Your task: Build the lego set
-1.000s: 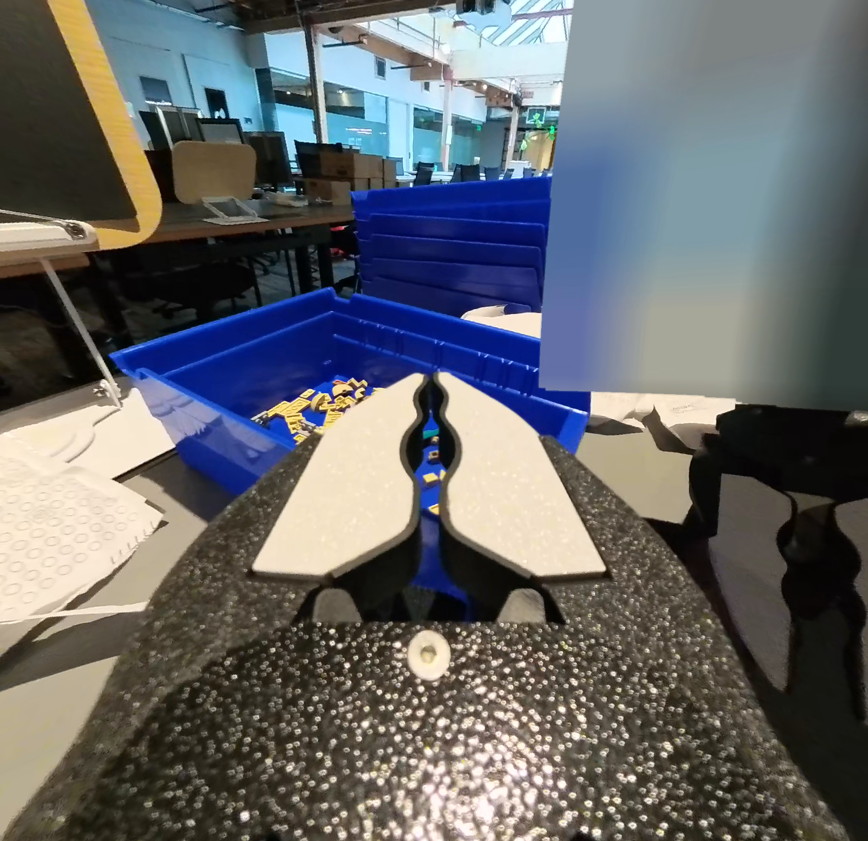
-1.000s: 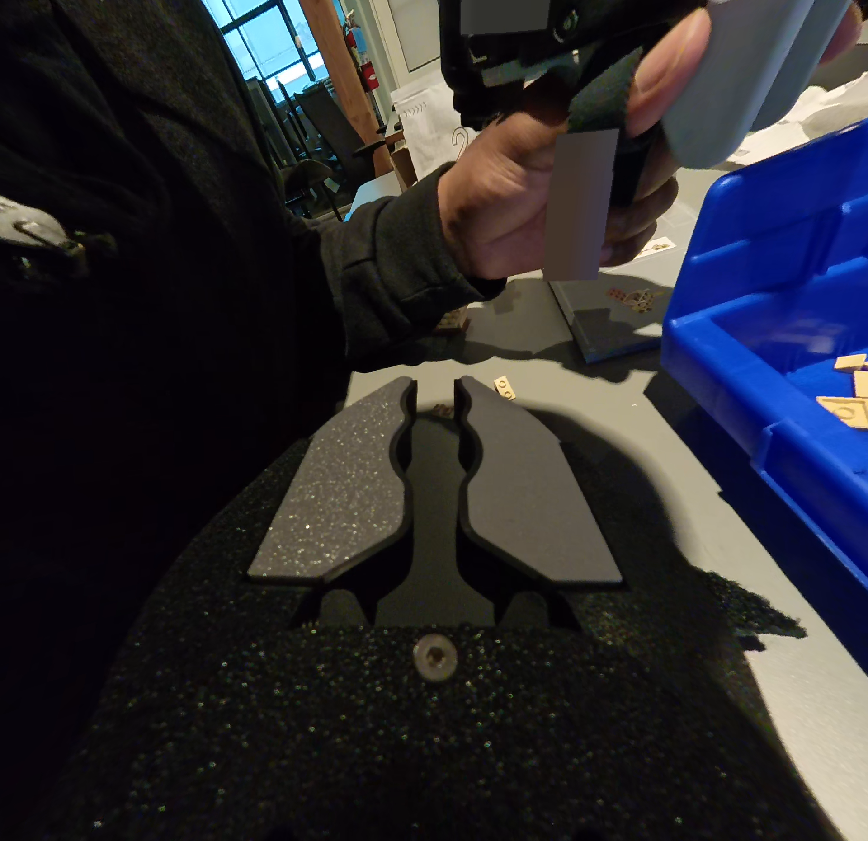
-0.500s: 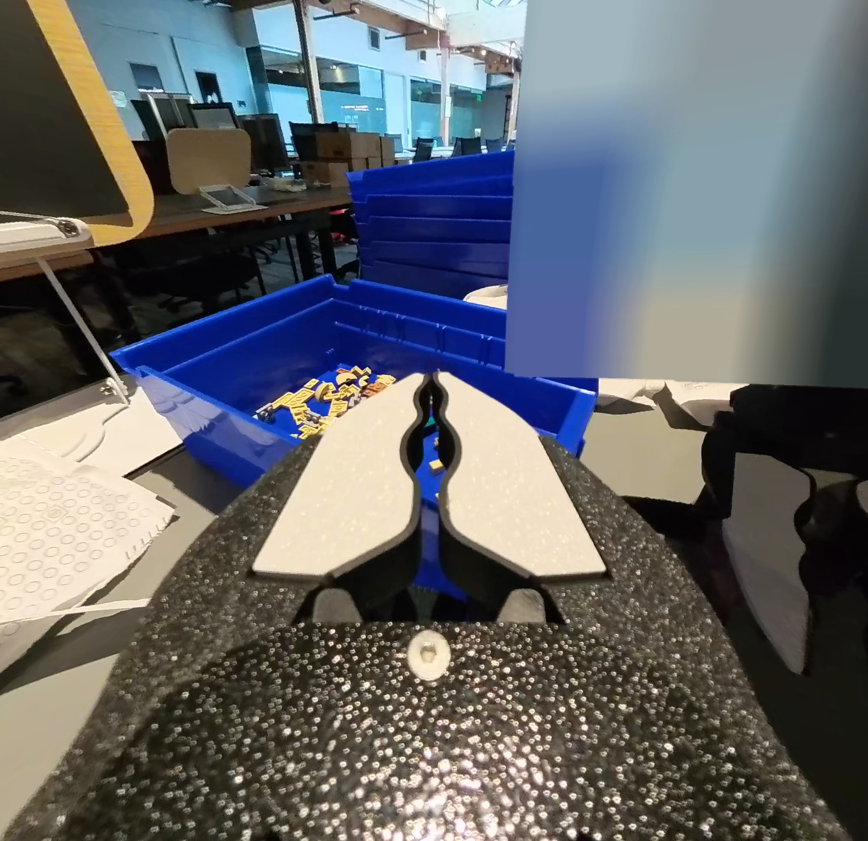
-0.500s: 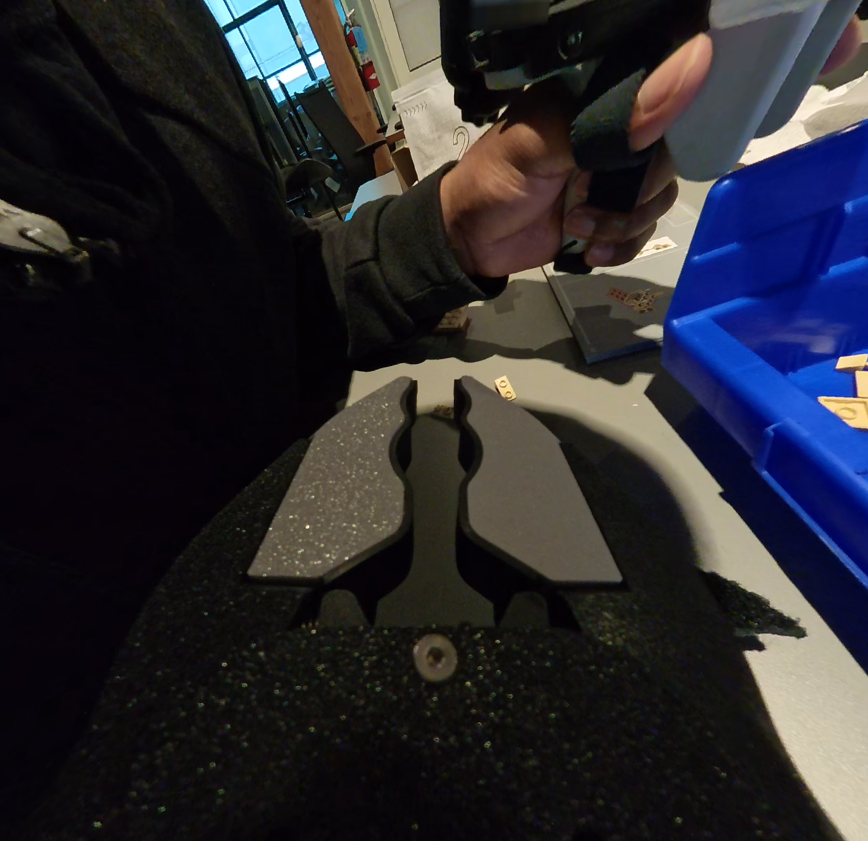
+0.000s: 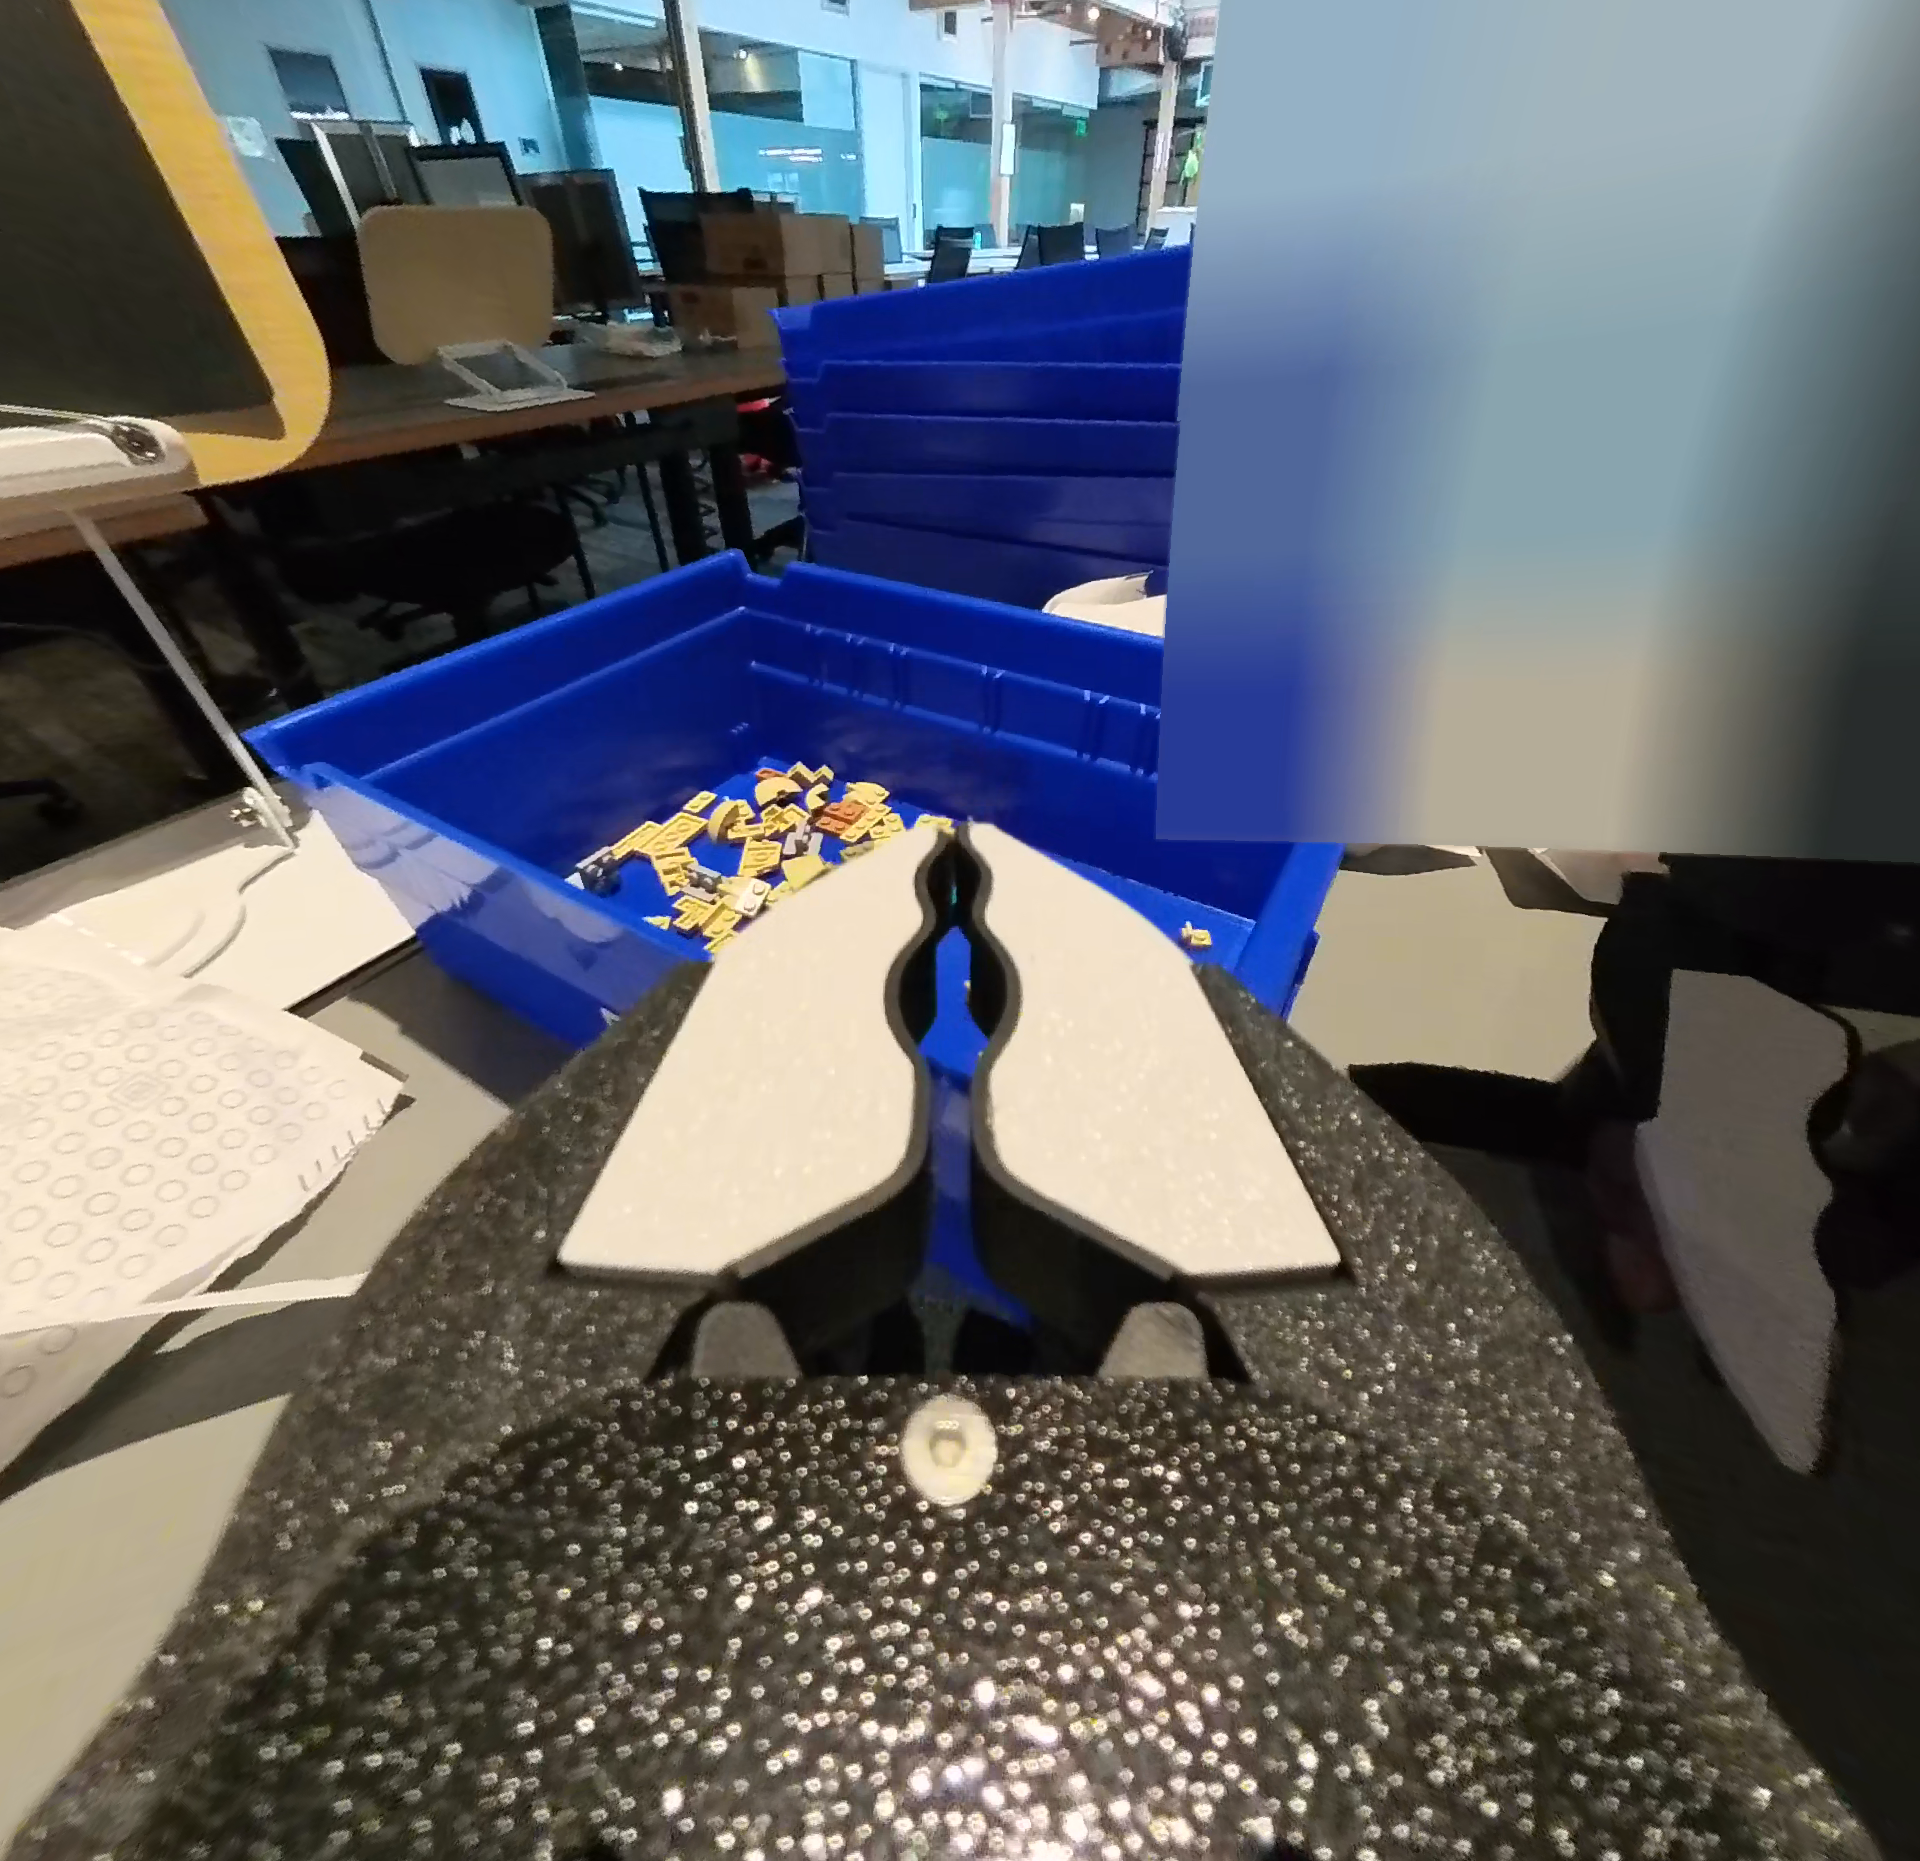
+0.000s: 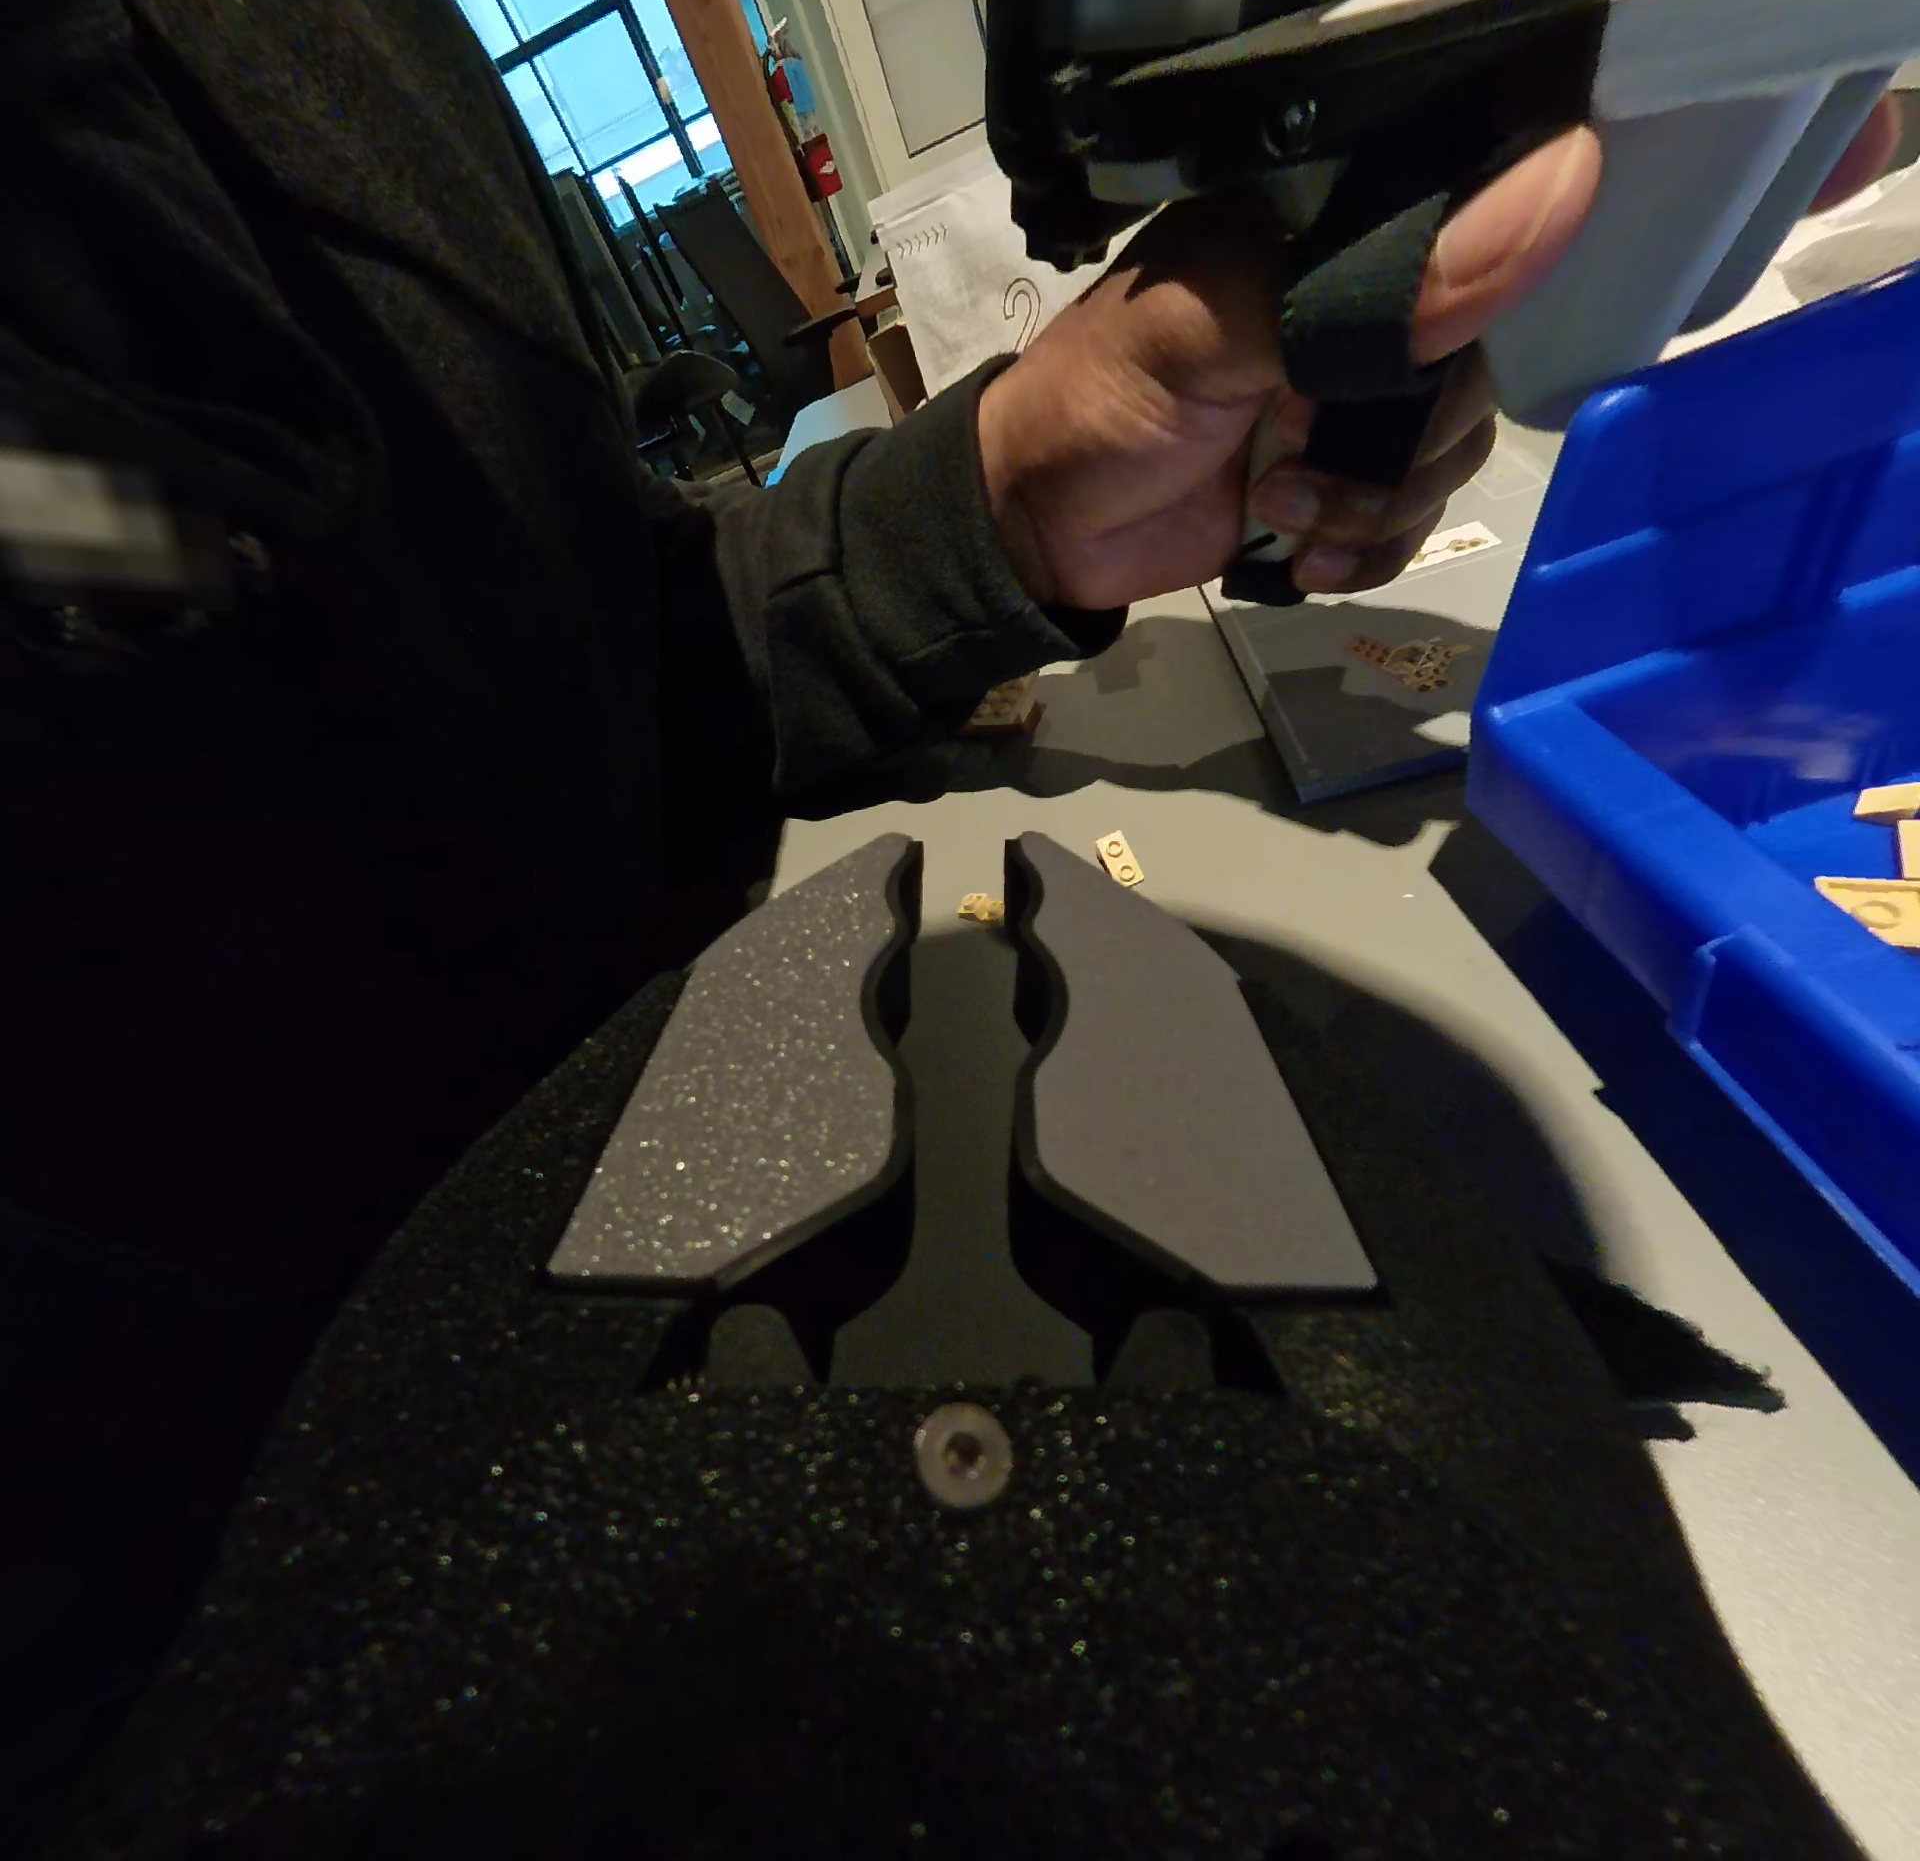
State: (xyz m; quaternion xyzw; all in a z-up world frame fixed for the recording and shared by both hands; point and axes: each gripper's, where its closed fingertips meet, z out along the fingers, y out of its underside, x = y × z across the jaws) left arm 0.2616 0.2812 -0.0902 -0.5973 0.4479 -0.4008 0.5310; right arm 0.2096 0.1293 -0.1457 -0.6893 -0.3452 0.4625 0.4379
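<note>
The grey tabletop point(image 6: 1299, 938) carries everything, and the largest thing on it is the blue plastic bin point(image 5: 499, 772), with a stack of empty blue bins point(image 5: 987, 409) standing behind it in the left wrist view. A white sheet printed with rows of circles point(image 5: 135, 1136) lies on the table to the bin's left. In the right wrist view a grey instruction booklet point(image 6: 1351, 710) lies flat beyond the bin's near corner, half in shadow.

The left gripper point(image 5: 954, 855) hangs above the near wall of the bin, its jaws pressed together at the tips with nothing between them. The heap of loose lego pieces point(image 5: 748, 855), mostly yellow-tan with a few orange and grey ones, lies on the bin floor just ahead and to the left of those closed tips, below them and not touched. The person's left hand point(image 6: 1174, 440), in a dark sleeve, grips that tool's handle above the table.

The right gripper point(image 6: 961, 855) is low over the tabletop, beside the bin, its jaws apart and empty. A tiny tan lego piece point(image 6: 980, 908) lies on the table in line with the gap, just past the tips. A tan two-stud plate point(image 6: 1120, 859) lies just right of the right-hand tip. A few tan plates point(image 6: 1875, 907) show inside the bin, well to the right.
</note>
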